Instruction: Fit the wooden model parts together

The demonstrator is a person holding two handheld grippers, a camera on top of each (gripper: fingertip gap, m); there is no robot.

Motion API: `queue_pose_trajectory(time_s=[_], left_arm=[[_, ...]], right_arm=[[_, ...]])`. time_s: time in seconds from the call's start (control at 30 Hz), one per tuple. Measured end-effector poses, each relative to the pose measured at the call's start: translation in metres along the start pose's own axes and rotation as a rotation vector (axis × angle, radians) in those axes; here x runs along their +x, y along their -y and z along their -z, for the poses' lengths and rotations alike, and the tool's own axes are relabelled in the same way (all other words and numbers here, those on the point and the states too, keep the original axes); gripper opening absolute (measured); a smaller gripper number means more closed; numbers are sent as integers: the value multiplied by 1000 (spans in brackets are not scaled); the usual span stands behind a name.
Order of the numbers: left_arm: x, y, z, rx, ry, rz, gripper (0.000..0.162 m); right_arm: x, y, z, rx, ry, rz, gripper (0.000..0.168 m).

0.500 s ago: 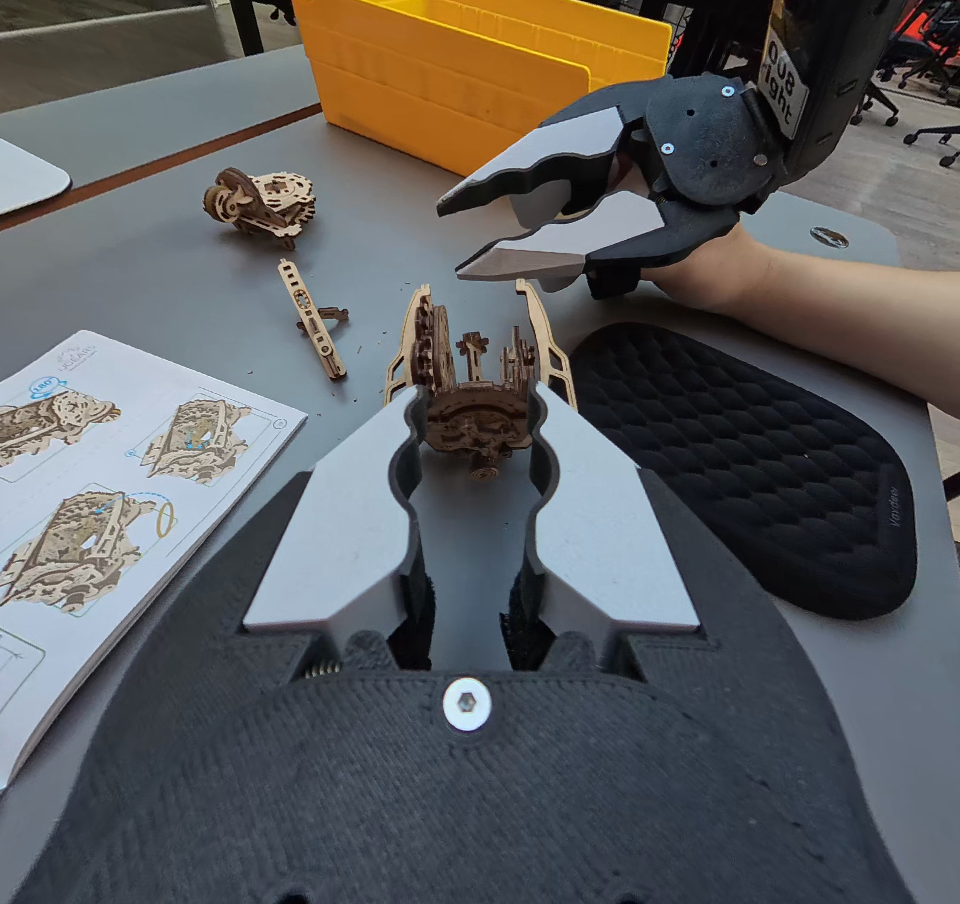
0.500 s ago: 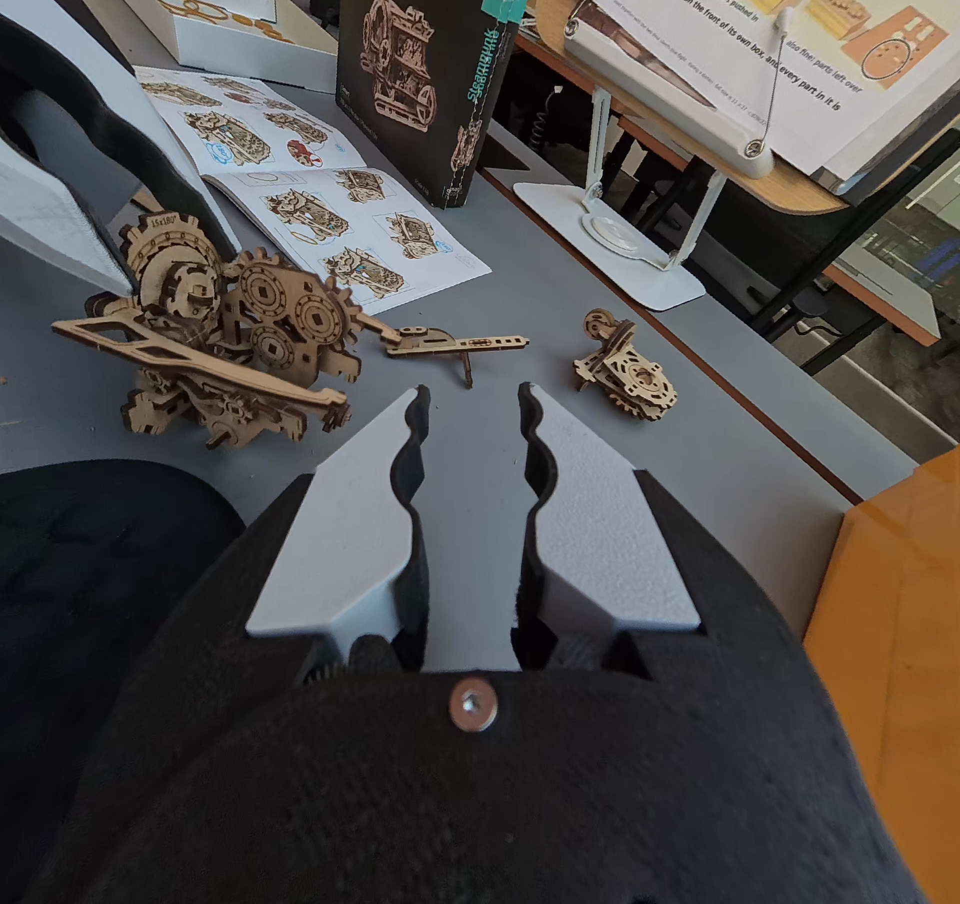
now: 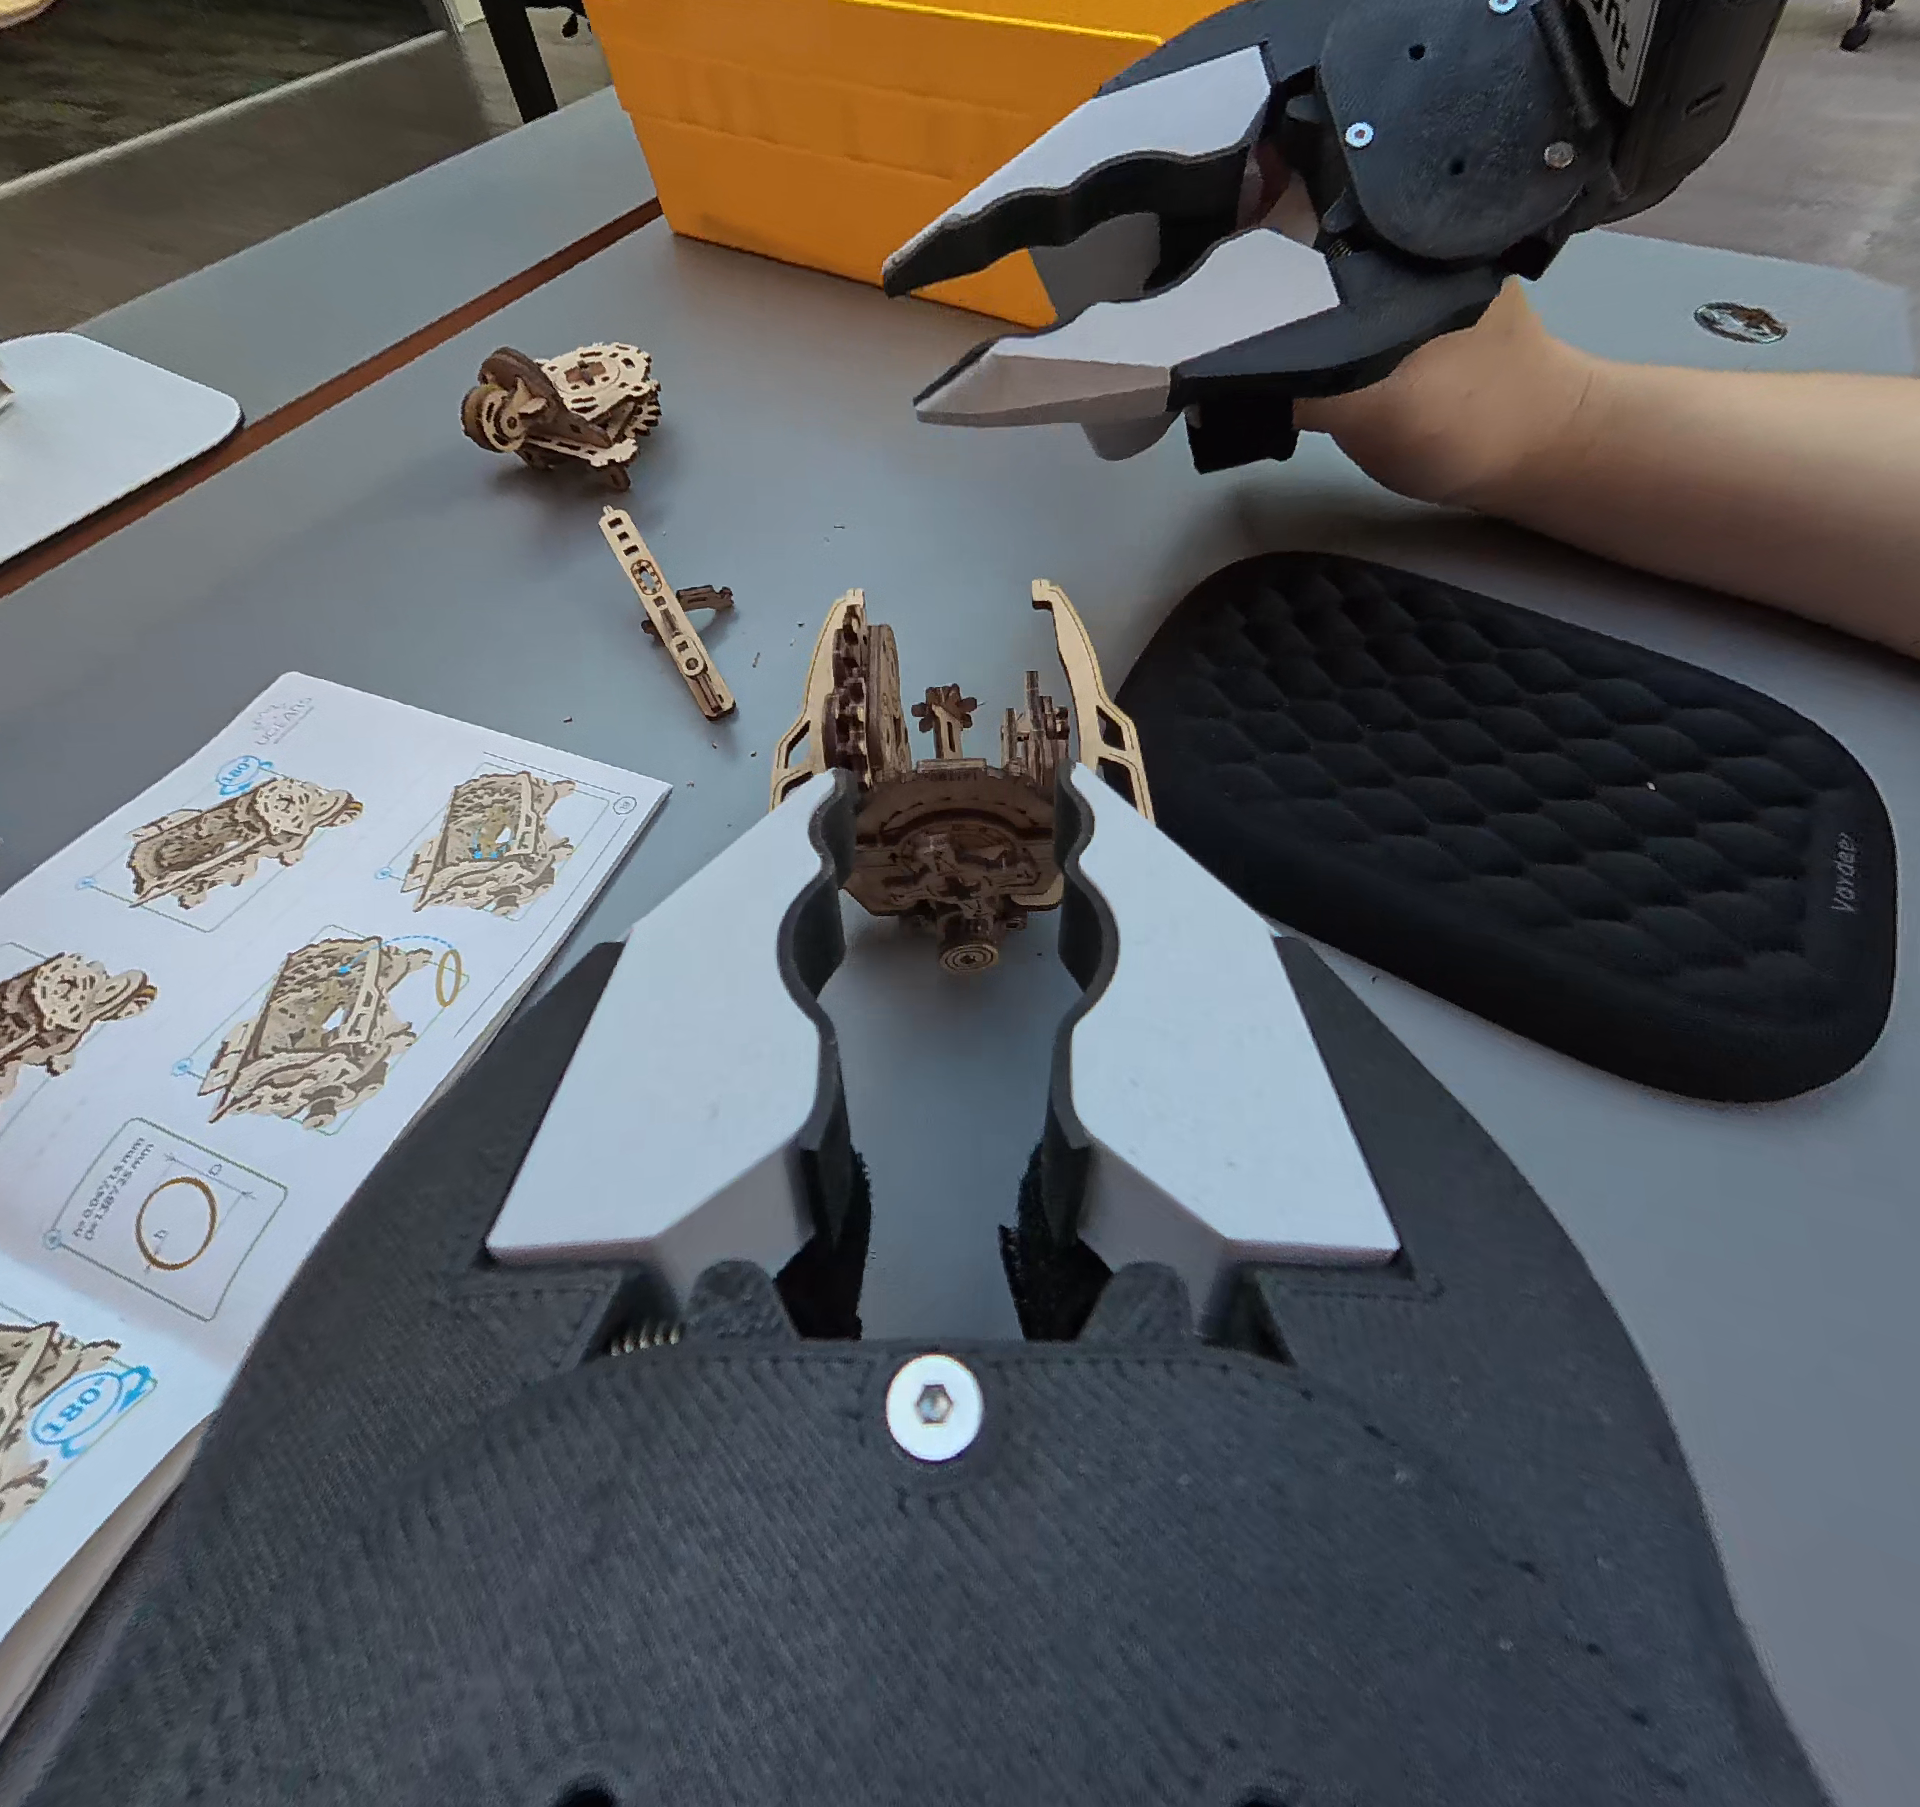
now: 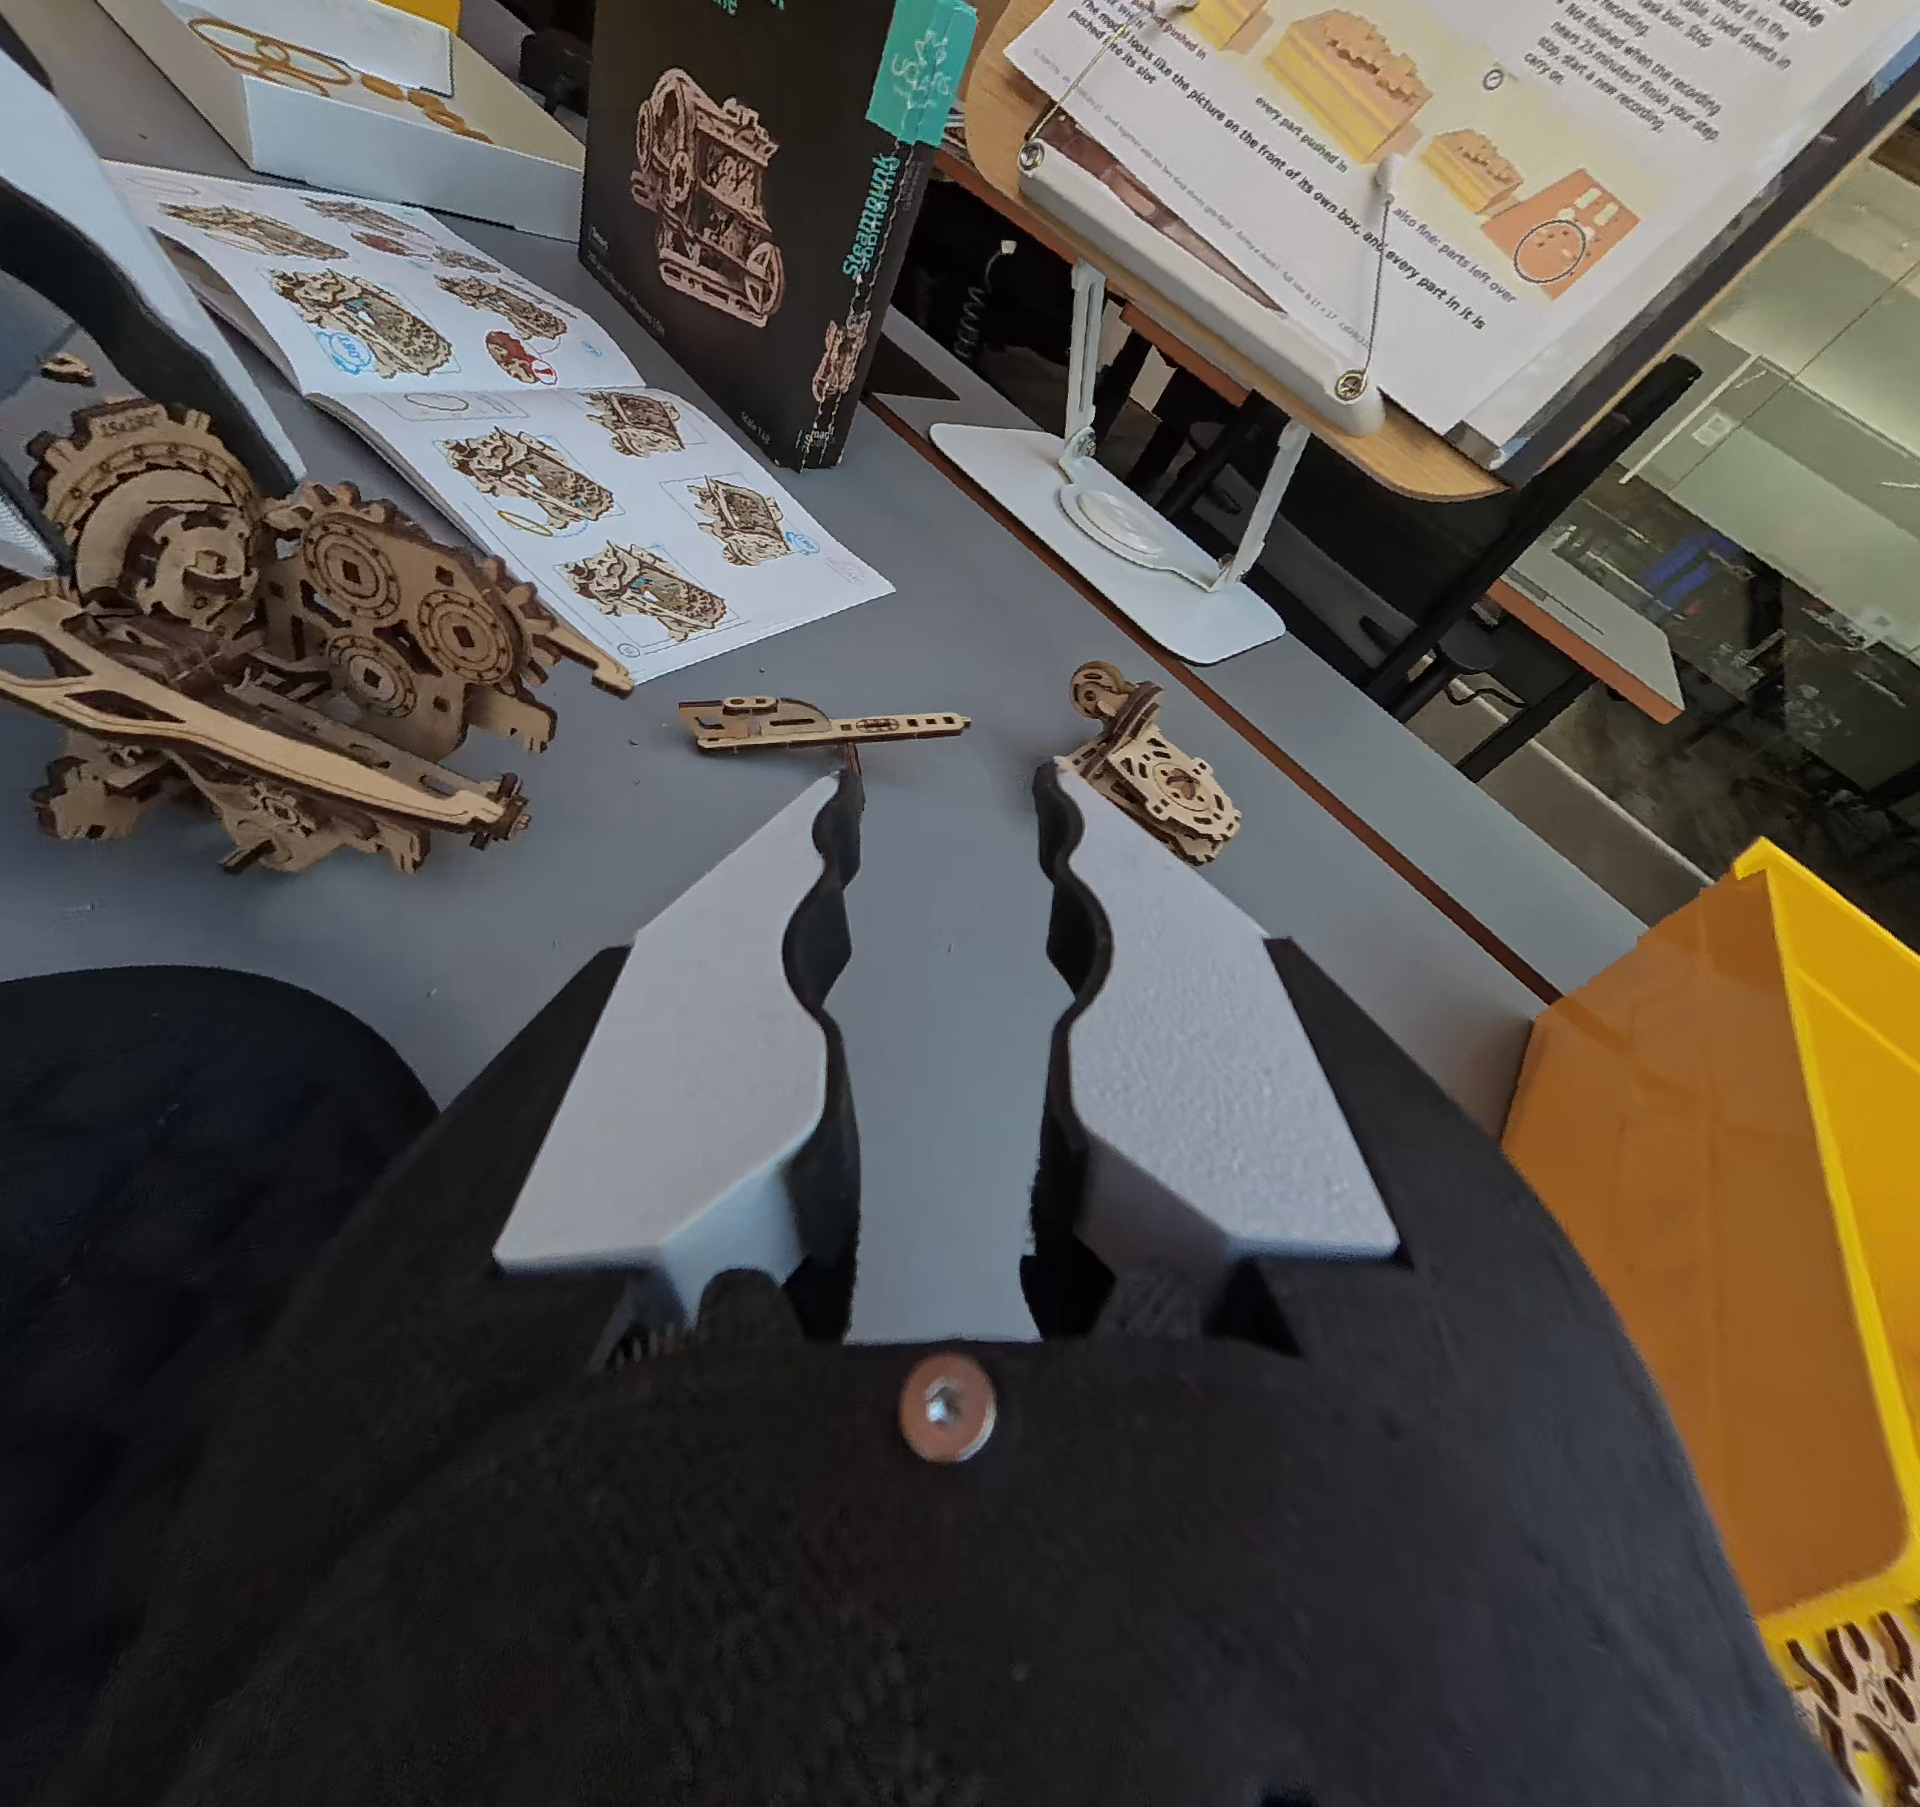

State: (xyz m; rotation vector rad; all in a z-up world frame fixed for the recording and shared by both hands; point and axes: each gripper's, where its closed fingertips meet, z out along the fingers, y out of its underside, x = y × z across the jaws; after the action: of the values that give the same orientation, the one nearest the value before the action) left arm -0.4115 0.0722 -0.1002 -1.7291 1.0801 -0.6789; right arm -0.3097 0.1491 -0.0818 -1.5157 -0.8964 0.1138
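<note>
1. Wooden main assy (image 3: 951,822) sits mid-table, just beside the black pad's (image 3: 1507,822) left edge. L gripper (image 3: 948,827) is pinching its near end; pads touch both sides of the body.
2. R gripper (image 4: 940,801) is spread, nothing in it, hovering off the table (image 4: 935,614). From the L cam it's up near the yellow bin (image 3: 831,116), well apart from the assy.
3. Loose parts, both toward the far edge: flat lever strip (image 4: 821,723) just ahead of R's left tip, small gear sub-assy (image 4: 1153,775) just beside R's right tip. Neither touched.
4. Manual (image 3: 260,978) lies open at the near-left of the table, L of the assy.
5. Step in hand, IMO: R picks the next part, L steadies the assy as a fixture. Can't tell which part is next; R is lined up about between the two.
6. To do it well:
- keep L grip firm but not crushing; thin side fins and gears look fragile.
- strip lies flat on the table, so come down steep, straddle its edges, close slow. It'll likely skate if nudged.
- gear sub-assy is chunky: grip across solid side plates, not the wheel.
- check orientation vs manual before mating; align tab to slot, push straight, no twist.
7. Risk: assy tips if L lets go during insert.
</note>
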Motion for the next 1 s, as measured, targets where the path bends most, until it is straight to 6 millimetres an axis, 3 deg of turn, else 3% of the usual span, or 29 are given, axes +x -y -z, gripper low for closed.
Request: queue_pose_trajectory(time_s=[0.03,0.2,0.43,0.53,0.83,1.0], left_arm=[[1,-1,1,-6,4,-13,36],[3,-6,9,-23,19,-38,36],[3,-23,25,-53,14,-57,35],[-1,-29,30,-53,3,-46,26],[-2,-28,27,-41,-43,-49,26],[-5,-21,25,-48,-55,-71,26]], right_arm=[[3,-2,2,-2,-15,-11,34],[5,-9,8,-20,-25,-59,33],[-17,-7,0,-46,26,3,33],[-28,-10,-4,-73,53,33,33],[-48,-10,-12,-104,122,91,33],[-43,7,-16,-71,207,64,33]])
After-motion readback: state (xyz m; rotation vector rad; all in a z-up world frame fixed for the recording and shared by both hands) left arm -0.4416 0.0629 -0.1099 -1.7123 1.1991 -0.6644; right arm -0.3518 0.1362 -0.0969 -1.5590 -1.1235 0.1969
